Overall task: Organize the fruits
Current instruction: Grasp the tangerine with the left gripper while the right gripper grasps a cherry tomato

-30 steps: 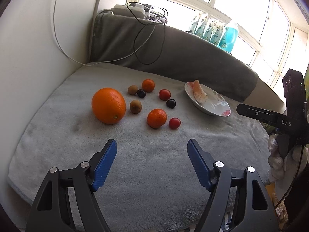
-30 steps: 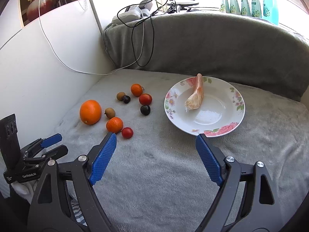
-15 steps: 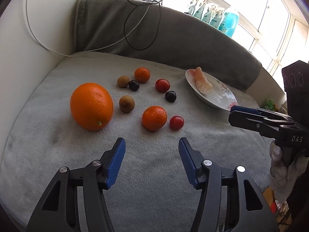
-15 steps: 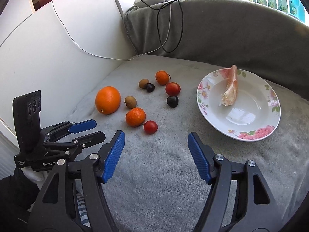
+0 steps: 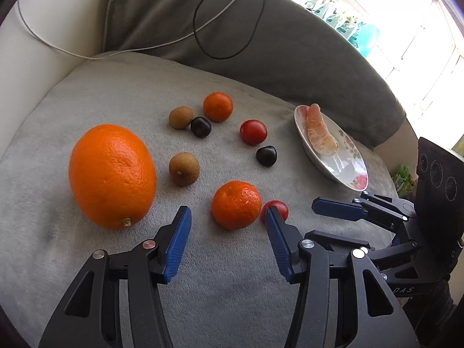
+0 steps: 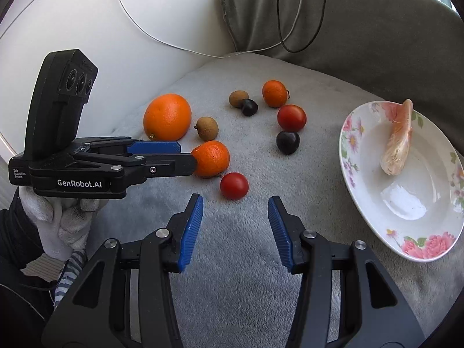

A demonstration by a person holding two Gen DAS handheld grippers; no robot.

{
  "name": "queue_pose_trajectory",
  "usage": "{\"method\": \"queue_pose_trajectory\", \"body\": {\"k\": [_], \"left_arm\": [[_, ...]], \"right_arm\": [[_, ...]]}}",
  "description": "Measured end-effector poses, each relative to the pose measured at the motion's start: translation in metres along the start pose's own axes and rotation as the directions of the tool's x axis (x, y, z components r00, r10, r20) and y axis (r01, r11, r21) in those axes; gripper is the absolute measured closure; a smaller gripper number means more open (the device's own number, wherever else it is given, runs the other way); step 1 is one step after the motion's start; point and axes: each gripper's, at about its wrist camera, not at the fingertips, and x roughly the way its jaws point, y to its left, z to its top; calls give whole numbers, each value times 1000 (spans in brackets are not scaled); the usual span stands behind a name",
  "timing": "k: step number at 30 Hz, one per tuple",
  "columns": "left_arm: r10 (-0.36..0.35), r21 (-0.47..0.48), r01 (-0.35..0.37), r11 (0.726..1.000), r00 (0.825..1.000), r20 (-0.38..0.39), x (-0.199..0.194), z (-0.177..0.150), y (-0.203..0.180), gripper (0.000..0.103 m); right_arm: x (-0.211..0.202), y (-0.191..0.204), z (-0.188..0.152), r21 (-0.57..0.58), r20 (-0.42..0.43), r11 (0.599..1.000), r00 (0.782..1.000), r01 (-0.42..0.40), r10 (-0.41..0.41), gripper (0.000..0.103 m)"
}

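Fruit lies on a grey blanket: a big orange (image 5: 111,175), two mandarins, two red tomatoes, two dark fruits and two brown ones. My left gripper (image 5: 227,214) is closing, its pads not touching anything; the near mandarin (image 5: 236,204) sits just ahead of its tips. In the right wrist view its fingertips (image 6: 185,162) reach that mandarin (image 6: 210,158). My right gripper (image 6: 235,201) is closing too, also with free pads, and the small tomato (image 6: 234,185) lies just beyond its tips. The flowered plate (image 6: 351,145) at the right holds a peeled citrus segment (image 6: 397,145).
A white wall (image 5: 34,58) borders the blanket on the left and a grey padded back (image 5: 290,43) rises behind, with cables (image 5: 232,29) hanging over it. Bottles stand at the bright window (image 5: 362,37). A gloved hand (image 6: 58,220) holds the left gripper.
Both grippers moved forward and down toward the fruit and their jaws narrowed. The left now sits at the near mandarin, the right just short of the small tomato.
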Motion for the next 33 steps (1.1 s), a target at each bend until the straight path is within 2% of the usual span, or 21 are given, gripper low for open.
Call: {"method": "queue_pose_trajectory", "body": {"k": [11, 15, 21, 25, 33], "left_arm": [[-27, -42, 25, 999, 999, -33, 16, 8, 2, 53], [-25, -52, 23, 998, 999, -37, 20, 10, 2, 53], [-25, -44, 24, 999, 999, -31, 23, 10, 2, 55], [-36, -37, 35, 999, 999, -25, 23, 9, 0, 63], [-36, -43, 36, 998, 999, -6, 18, 8, 0, 64]], "right_arm": [[26, 5, 8, -51, -32, 999, 999, 20, -22, 54], [31, 7, 10, -65, -42, 998, 999, 25, -28, 66], [37, 6, 11, -62, -49, 997, 998, 39, -42, 69], [40, 7, 11, -66, -55, 997, 997, 45, -49, 76], [16, -2, 7, -8, 0, 999, 999, 49, -49, 76]]}}
